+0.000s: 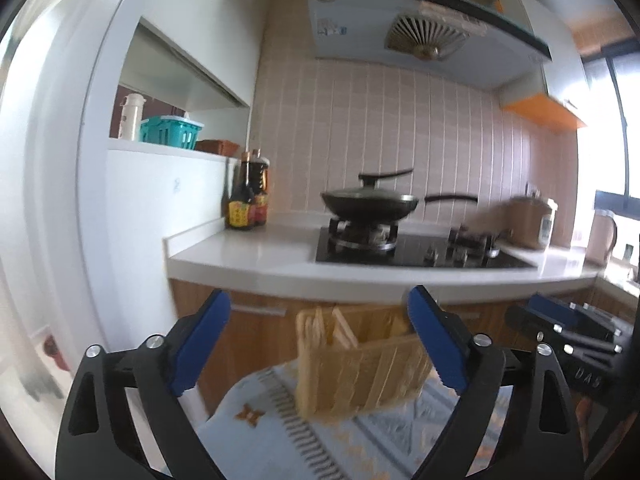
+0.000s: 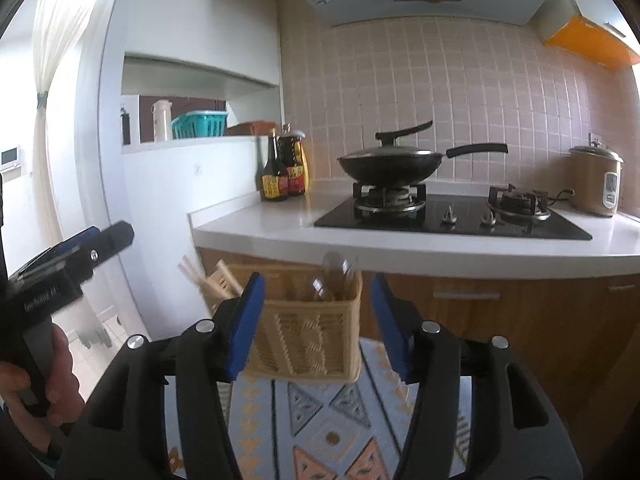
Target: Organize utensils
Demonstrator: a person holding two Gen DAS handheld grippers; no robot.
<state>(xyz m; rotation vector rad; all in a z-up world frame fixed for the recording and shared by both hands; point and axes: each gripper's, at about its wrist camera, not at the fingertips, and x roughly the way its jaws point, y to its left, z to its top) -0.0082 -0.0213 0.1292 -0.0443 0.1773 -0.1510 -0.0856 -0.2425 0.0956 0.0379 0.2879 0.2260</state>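
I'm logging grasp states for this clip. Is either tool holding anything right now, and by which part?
Nothing is held. The left tool and right tool are both open, and the woven basket sits beyond their fingertips on the patterned cloth.

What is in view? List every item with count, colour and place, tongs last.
Woven basket: one, tan, on the patterned cloth, ahead of both tongs.
Chopsticks: several, pale wood, leaning in the basket's left end.
Spoons: a few, clear or silvery, upright in the basket's right end; blurred.
Patterned cloth: one, pale blue with orange, under the basket.
Wok with lid: one, black, on the left burner.
Sauce bottles: at least two, dark, at the counter's back left corner.
Rice cooker: one, tan, at the counter's far right.
Teal basket: one, on the ledge behind.
Left tongs: black with blue pads, open.
Right tongs: black with blue pads, open.
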